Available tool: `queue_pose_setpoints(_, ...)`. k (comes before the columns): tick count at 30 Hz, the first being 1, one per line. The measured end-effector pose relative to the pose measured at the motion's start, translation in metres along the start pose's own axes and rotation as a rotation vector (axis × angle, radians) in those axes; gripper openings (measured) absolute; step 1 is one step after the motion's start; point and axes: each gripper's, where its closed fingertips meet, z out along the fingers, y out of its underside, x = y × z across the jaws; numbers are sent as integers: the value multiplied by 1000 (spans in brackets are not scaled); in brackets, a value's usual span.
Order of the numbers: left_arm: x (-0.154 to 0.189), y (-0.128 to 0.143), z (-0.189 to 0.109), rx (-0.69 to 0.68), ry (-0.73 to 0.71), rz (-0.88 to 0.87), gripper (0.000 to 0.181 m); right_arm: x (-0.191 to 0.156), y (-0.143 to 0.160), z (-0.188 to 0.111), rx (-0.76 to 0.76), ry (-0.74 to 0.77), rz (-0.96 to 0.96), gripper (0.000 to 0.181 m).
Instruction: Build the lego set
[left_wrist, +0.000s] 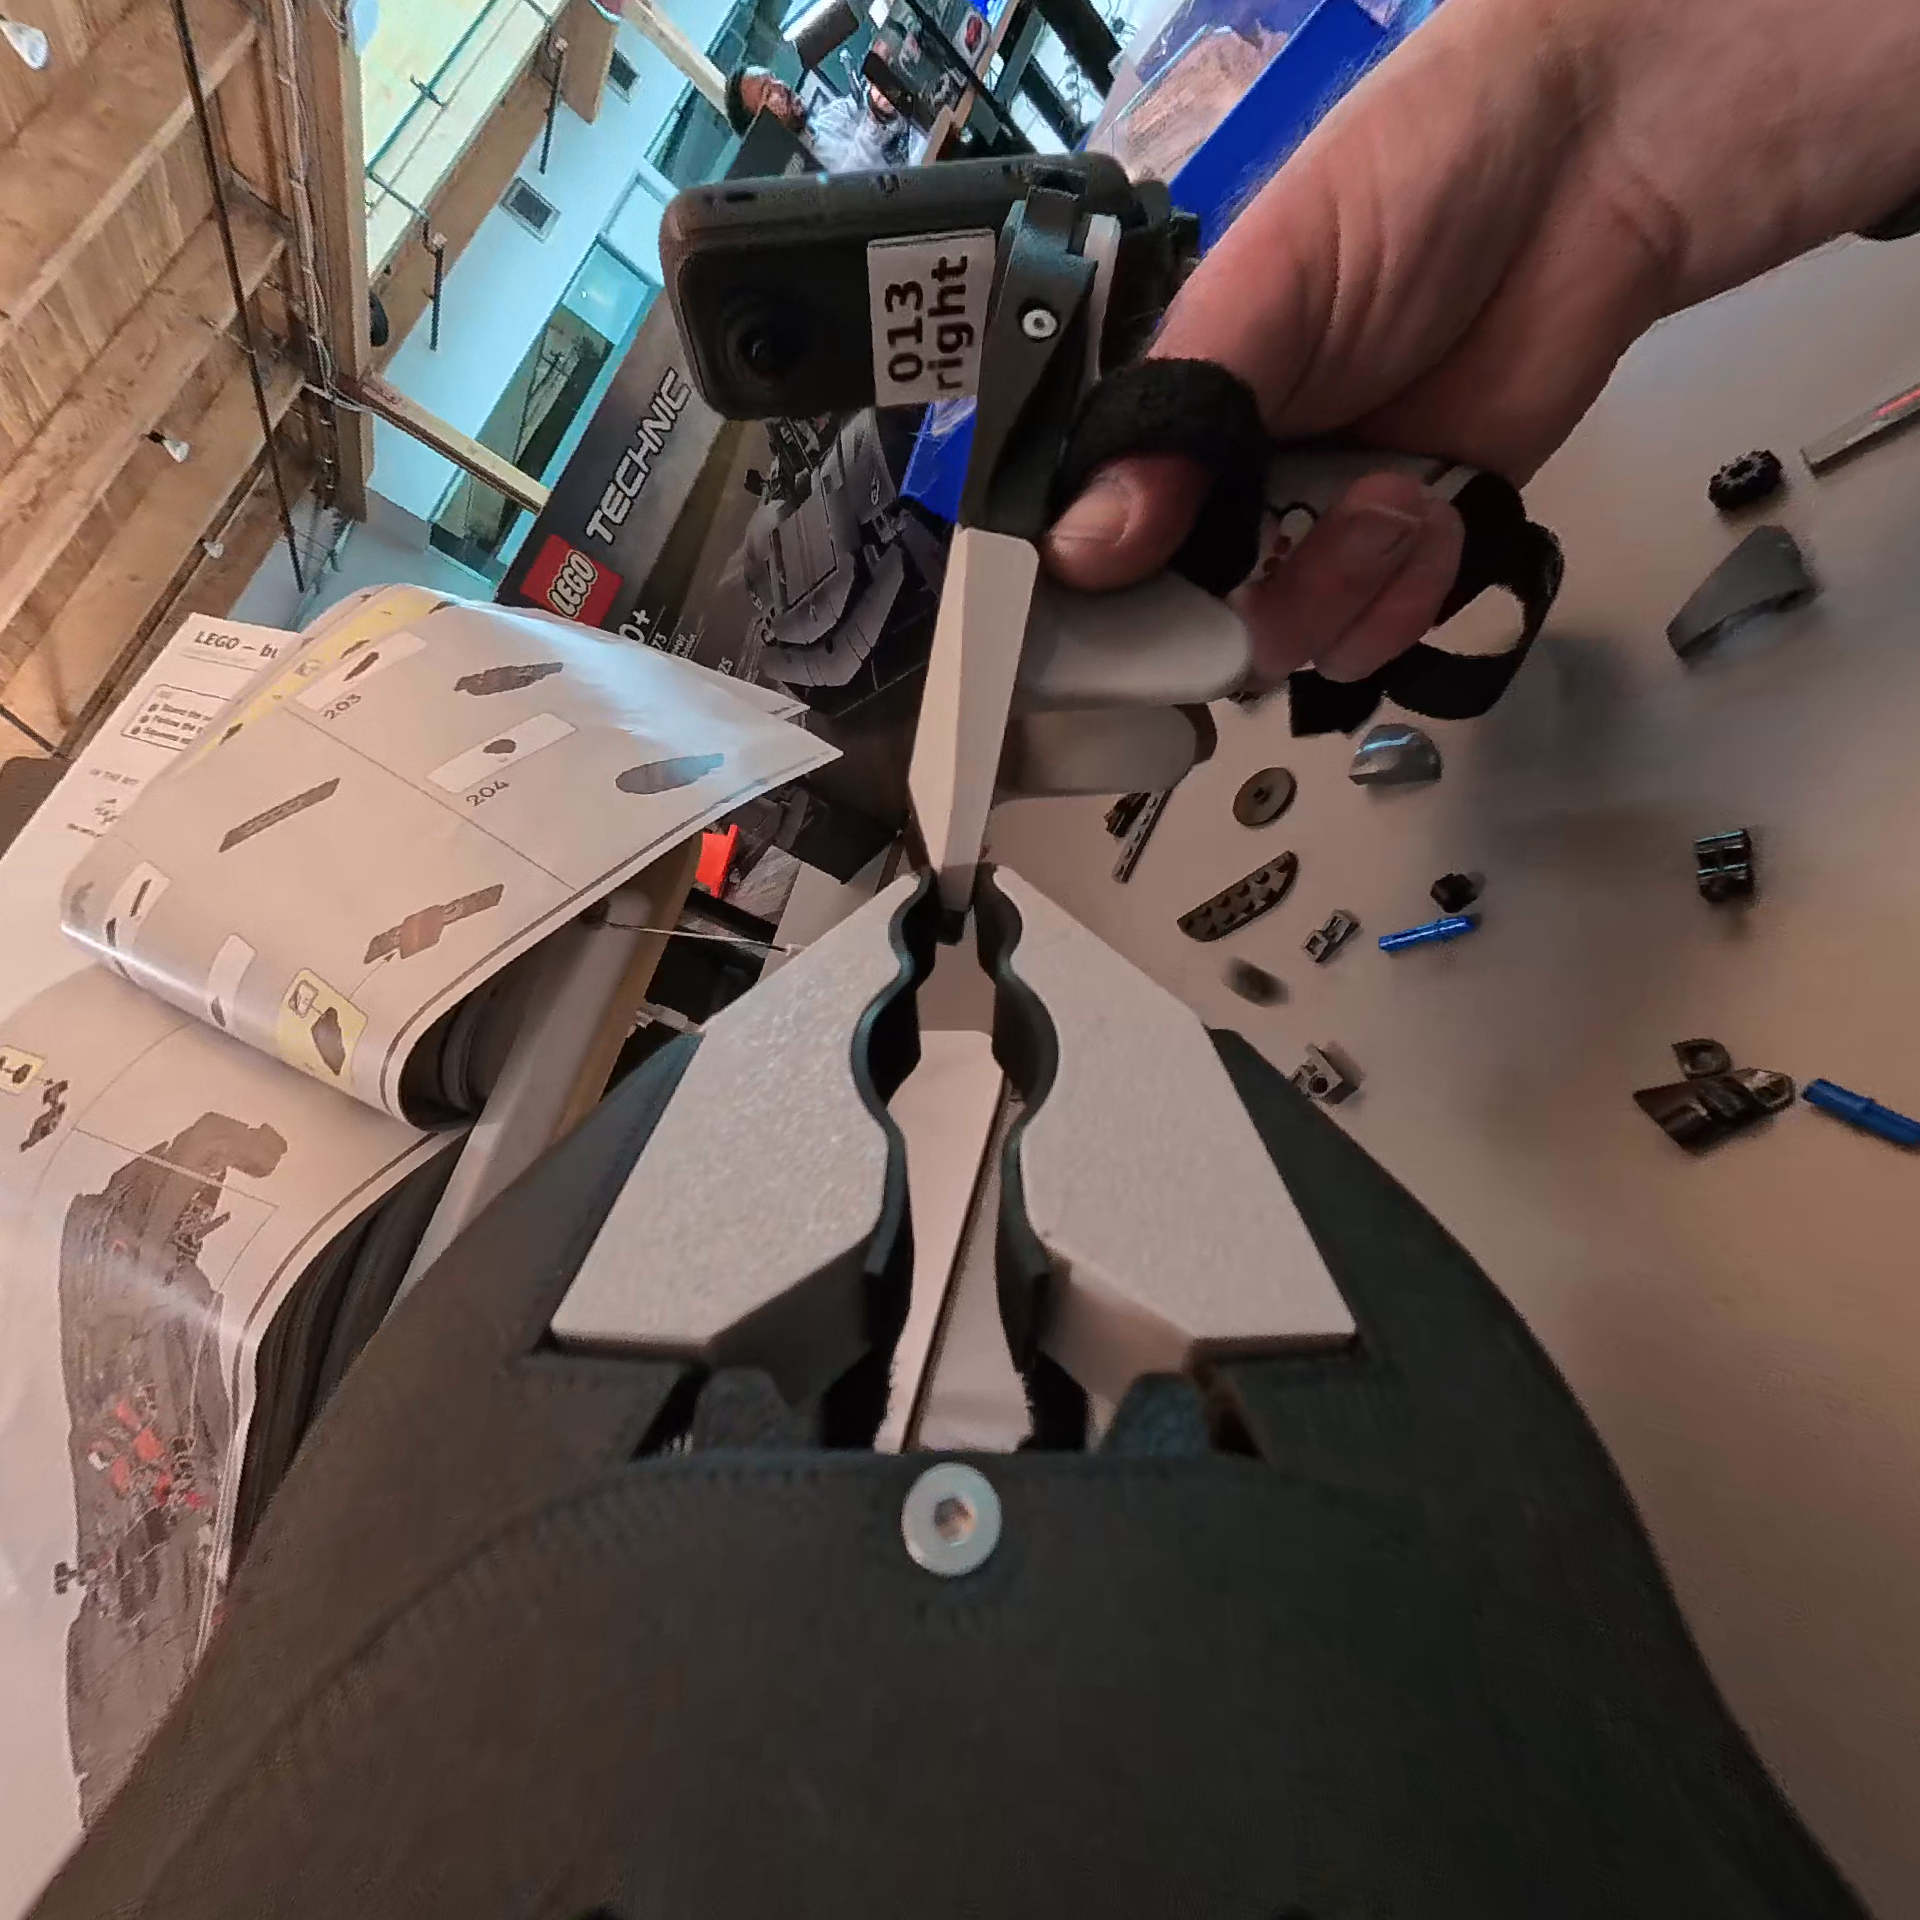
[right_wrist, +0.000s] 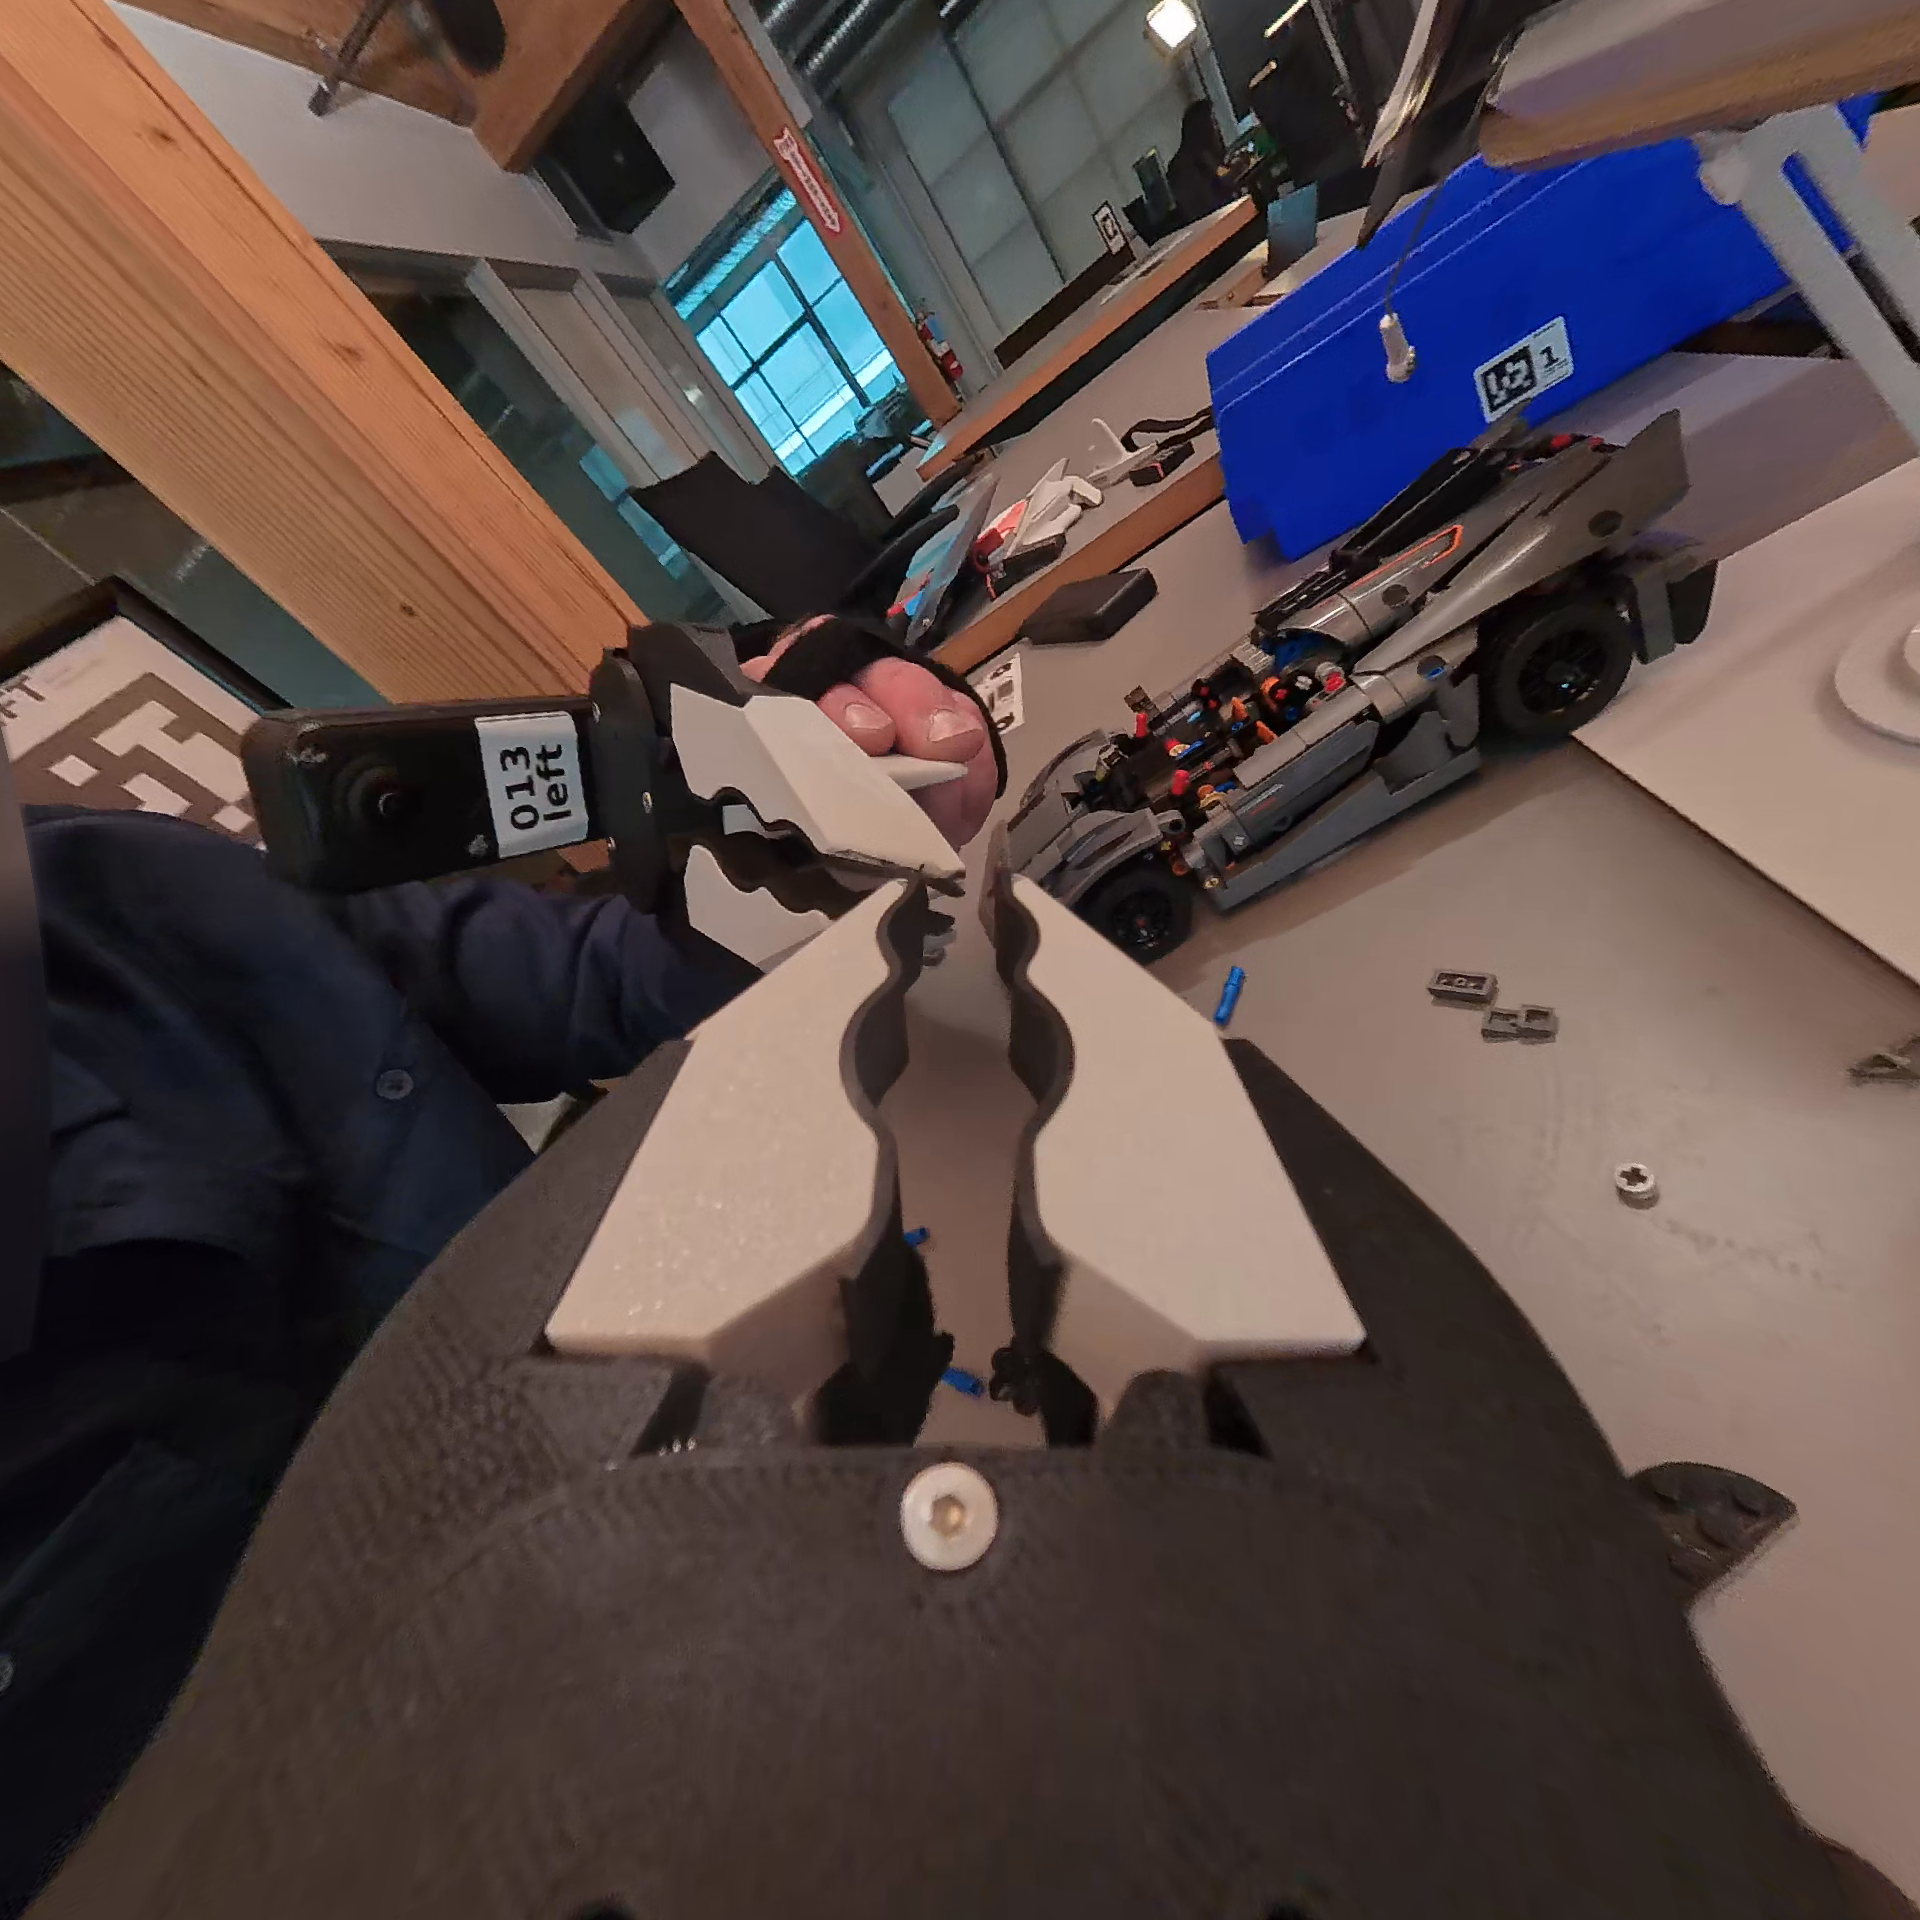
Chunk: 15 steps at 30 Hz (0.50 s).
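My two grippers meet tip to tip above the grey table (right_wrist: 1455, 1195). In the left wrist view my left gripper (left_wrist: 956, 891) has its jaws nearly closed around a small black Lego piece (left_wrist: 951, 923). The right gripper (left_wrist: 954, 899) comes down from above, fingers together, on the same piece. In the right wrist view my right gripper (right_wrist: 958, 873) is nearly closed and the left gripper (right_wrist: 951, 878) comes in from the left. The piece is mostly hidden there. The part-built grey Lego car (right_wrist: 1351, 686) stands on the table beyond the tips.
An open instruction booklet (left_wrist: 416, 831) and the Lego box (left_wrist: 675, 499) lie to the left. Loose pieces are scattered on the right: a blue pin (left_wrist: 1429, 932), a dark curved panel (left_wrist: 1740, 592), black connectors (left_wrist: 1704, 1101), grey plates (right_wrist: 1496, 1003). A blue bin (right_wrist: 1507, 343) stands behind the car. My left and right fingertips are right by each other. The part-built grey Lego car (right_wrist: 1351, 686) is about 20 centimeters from both grippers' fingertips.
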Motion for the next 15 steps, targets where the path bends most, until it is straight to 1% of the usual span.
queue_pose_setpoints(3, -1, -1, 0, 7, -1, -10, 5, 0, -1, -1, -4, 19, -19, 11)
queue_pose_setpoints(6, 3, 0, 1, 8, 30, -11, 5, 4, 2, -2, -32, 51, -35, 15)
queue_pose_setpoints(9, 7, 10, 0, -23, 80, 16, 2, 9, 6, -3, -64, 97, -62, 15)
queue_pose_setpoints(10, 4, 13, -2, -28, 70, 10, 0, 10, 4, -6, -56, 111, -68, 15)
queue_pose_setpoints(15, -26, 34, -13, -52, 3, -91, 1, 25, 0, -26, -70, 247, -139, 14)
